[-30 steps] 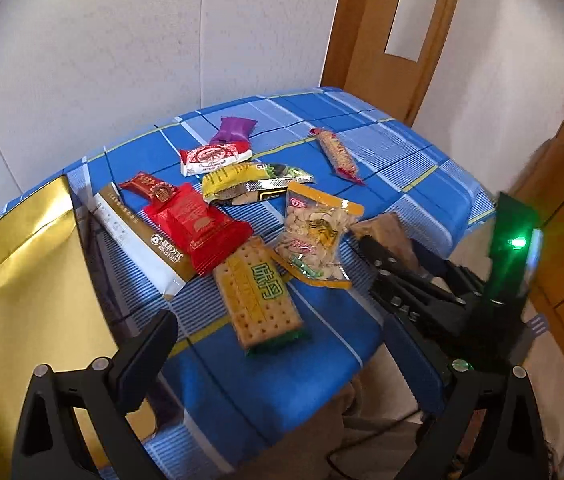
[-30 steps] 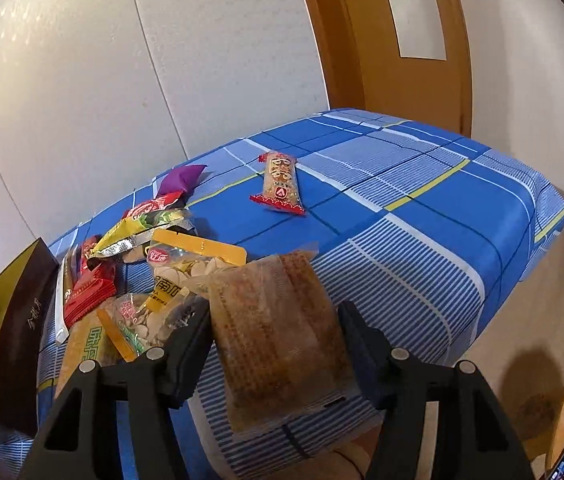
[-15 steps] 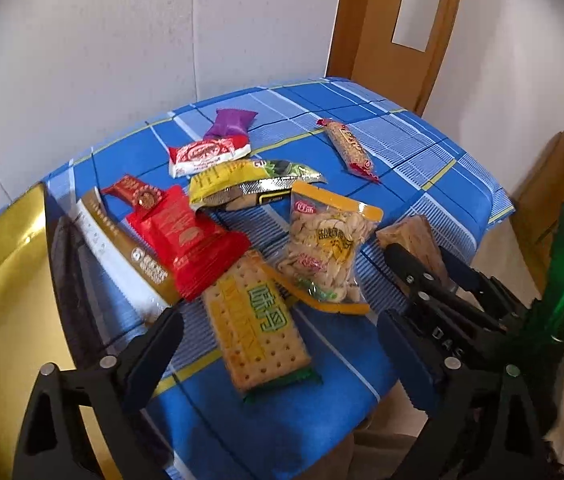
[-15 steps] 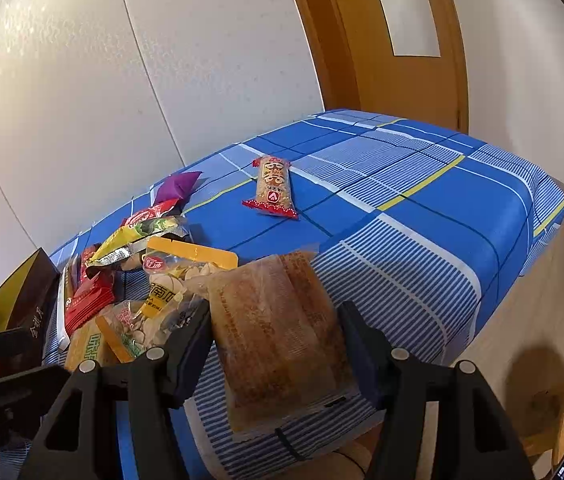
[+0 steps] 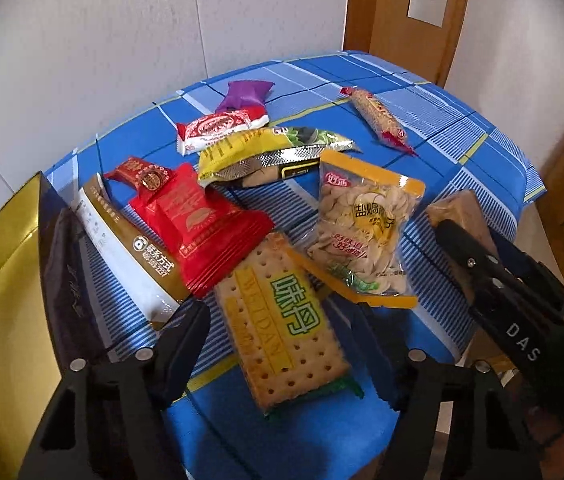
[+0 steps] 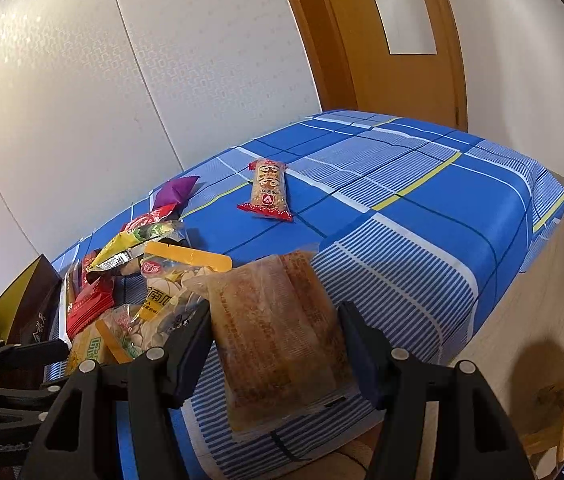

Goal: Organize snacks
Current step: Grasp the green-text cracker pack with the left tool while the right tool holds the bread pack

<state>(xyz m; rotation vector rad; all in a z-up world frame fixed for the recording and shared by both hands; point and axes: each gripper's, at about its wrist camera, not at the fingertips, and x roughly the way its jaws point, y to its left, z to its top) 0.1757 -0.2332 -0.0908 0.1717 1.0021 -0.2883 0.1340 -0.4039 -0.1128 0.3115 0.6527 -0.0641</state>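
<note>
Nearest in the left wrist view, the left gripper (image 5: 282, 344) straddles a flat cracker pack with green characters (image 5: 282, 320); its jaws have just been closing, yet gaps remain on both sides and the pads do not press it. In the right wrist view, the right gripper (image 6: 274, 344) stands part-way open with a clear brown-pastry packet (image 6: 278, 340) between its fingers; whether the pads actually press it I cannot tell. Both packs lie at the near edge of a blue checked tablecloth (image 6: 422, 216) with white and yellow lines. An open gold-lined dark bag (image 5: 10, 288) stands at the left. Beyond lie a seed pouch with an orange top (image 5: 362, 224), red wrappers (image 5: 198, 224), a yellow foil packet (image 5: 266, 152), a purple sachet (image 5: 244, 94) and a long red-ended bar (image 6: 269, 192). Behind rise a white textured wall (image 6: 122, 80) and a wooden door (image 6: 394, 40).
</note>
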